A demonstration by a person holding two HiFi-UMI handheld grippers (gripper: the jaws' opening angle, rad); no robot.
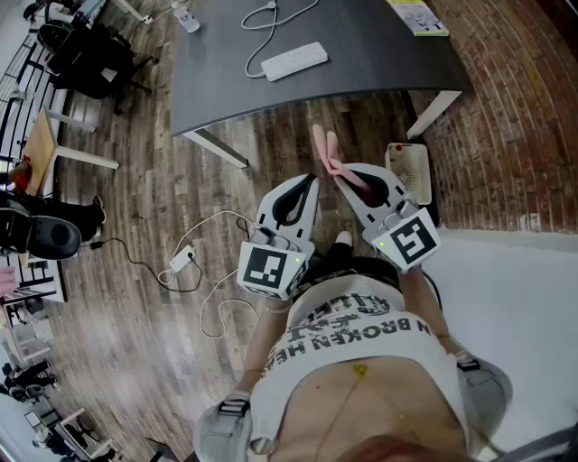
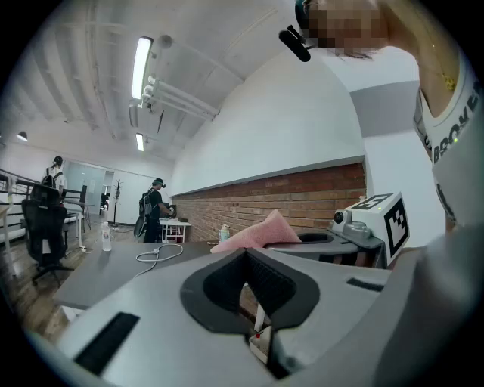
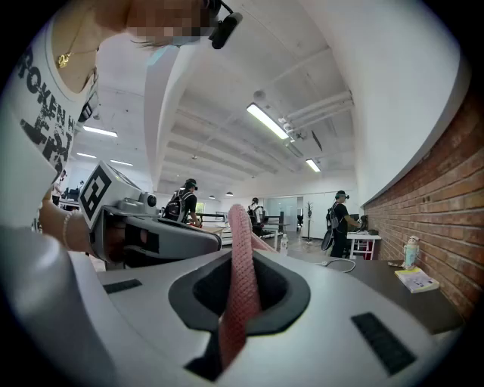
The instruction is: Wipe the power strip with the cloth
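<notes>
Cloth (image 3: 240, 291), pink and of a waffled weave, is gripped by the right gripper (image 3: 240, 253). Its jaws are closed on the fabric, which runs as a narrow upright fold through the gap and stands up past the tips. In the head view the same cloth sticks out ahead of that gripper as a forked pink strip. The left gripper (image 2: 246, 257) has its jaws shut against each other. Both grippers are held level and side by side close to the person's torso. They are over the wooden floor (image 1: 163, 189), short of the bench's near edge, and neither touches the bench (image 1: 379, 63).

The power strip (image 1: 293, 61), white and oblong, lies slantwise near the middle of the dark grey bench, well apart from both grippers. Its white cable (image 1: 262, 25) loops away from it toward the far edge. A yellow booklet (image 1: 417, 16) lies at the far right corner, and a clear bottle (image 1: 185, 18) stands near the far left corner.

On the floor to the left of the grippers lies a white adaptor (image 1: 183, 258) with a thin cord trailing from it. A white perforated box (image 1: 408, 167) sits on the floor just beside the right gripper, by the brick wall (image 1: 515, 117). Black office chairs (image 1: 86, 59) stand off the bench's left edge.
</notes>
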